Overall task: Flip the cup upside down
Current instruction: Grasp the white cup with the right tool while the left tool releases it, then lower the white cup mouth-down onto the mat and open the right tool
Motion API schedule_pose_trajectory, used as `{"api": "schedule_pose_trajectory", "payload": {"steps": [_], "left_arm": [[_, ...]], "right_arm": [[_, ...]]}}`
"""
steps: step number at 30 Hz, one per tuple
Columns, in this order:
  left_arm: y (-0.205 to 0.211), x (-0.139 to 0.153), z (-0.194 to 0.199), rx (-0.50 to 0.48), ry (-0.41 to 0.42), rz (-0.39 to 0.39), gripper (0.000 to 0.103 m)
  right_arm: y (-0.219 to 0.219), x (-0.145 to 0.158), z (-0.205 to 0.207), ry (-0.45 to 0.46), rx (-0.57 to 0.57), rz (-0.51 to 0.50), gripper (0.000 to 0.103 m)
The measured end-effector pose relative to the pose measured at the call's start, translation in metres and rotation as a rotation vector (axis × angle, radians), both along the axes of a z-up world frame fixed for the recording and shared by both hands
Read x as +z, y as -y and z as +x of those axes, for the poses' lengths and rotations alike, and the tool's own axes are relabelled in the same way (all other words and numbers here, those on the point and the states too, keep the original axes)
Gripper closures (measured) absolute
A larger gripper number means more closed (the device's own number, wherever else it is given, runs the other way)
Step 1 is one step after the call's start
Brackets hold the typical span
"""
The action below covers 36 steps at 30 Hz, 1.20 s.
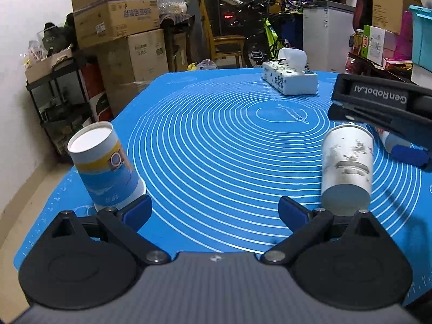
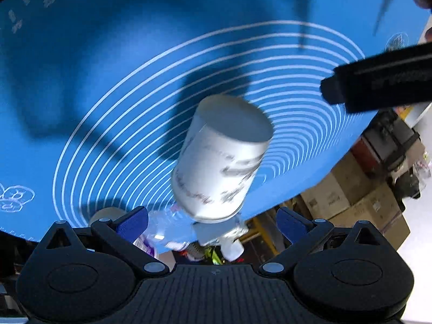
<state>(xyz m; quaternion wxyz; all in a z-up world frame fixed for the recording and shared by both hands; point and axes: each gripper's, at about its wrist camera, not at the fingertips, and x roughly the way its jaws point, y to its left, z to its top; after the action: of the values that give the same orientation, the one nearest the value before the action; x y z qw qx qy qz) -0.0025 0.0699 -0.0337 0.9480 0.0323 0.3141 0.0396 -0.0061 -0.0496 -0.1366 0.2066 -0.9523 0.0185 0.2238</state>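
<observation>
A white paper cup with grey print (image 1: 347,166) stands upside down on the blue mat (image 1: 216,135), flat base up; it also shows in the right wrist view (image 2: 221,159), blurred. My right gripper (image 2: 213,222) is open, rotated upside down, its blue fingertips (image 2: 135,222) apart and clear of the cup's sides. In the left wrist view its black body (image 1: 383,105) hangs just above and behind the cup. My left gripper (image 1: 214,212) is open and empty, low over the mat, left of the white cup.
A second paper cup with a blue and yellow print (image 1: 104,167) stands upright at the mat's left edge, beside my left finger. A tissue box (image 1: 290,77) sits at the far side. A plastic bottle (image 1: 399,145) lies at the right. Boxes and shelves stand beyond the table.
</observation>
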Motion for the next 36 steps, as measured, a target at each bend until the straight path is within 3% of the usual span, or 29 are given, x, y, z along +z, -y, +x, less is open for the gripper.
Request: {"api": "schedule_pose_trajectory", "payload": {"steps": [4, 6, 8, 12, 15, 17, 22, 26, 31, 36], "left_arm": [[-0.003, -0.001, 0.0, 0.007, -0.001, -0.005, 0.004], [-0.004, -0.001, 0.0, 0.011, -0.001, -0.004, 0.004], [-0.007, 0.0, -0.001, 0.018, 0.007, -0.001, 0.004], [-0.008, 0.002, -0.003, 0.022, 0.014, 0.004, 0.004], [-0.01, 0.004, -0.003, 0.02, 0.02, -0.004, 0.004], [-0.009, 0.005, -0.003, 0.018, 0.025, -0.009, 0.004], [-0.006, 0.008, -0.002, 0.014, 0.037, -0.014, 0.004], [-0.004, 0.011, -0.001, 0.009, 0.047, -0.022, 0.004], [0.002, 0.011, 0.001, 0.01, 0.057, -0.03, 0.004], [0.005, 0.009, 0.004, 0.008, 0.056, -0.034, 0.004]], "right_arm": [[-0.007, -0.011, 0.003, -0.019, -0.002, -0.01, 0.013], [-0.008, -0.018, 0.003, -0.029, -0.011, -0.012, 0.027], [-0.011, -0.02, 0.0, -0.038, -0.035, 0.008, 0.036], [-0.019, -0.008, 0.005, -0.066, -0.102, 0.14, 0.043], [-0.03, 0.016, 0.019, -0.098, -0.211, 0.359, 0.044], [-0.037, 0.039, 0.029, -0.152, -0.318, 0.56, 0.044], [-0.029, 0.085, 0.058, -0.329, -0.609, 1.085, 0.044], [0.0, 0.105, 0.082, -0.498, -0.828, 1.401, 0.044], [0.033, 0.104, 0.111, -0.668, -1.071, 1.755, 0.044], [0.051, 0.077, 0.119, -0.701, -1.216, 1.942, 0.044]]}}
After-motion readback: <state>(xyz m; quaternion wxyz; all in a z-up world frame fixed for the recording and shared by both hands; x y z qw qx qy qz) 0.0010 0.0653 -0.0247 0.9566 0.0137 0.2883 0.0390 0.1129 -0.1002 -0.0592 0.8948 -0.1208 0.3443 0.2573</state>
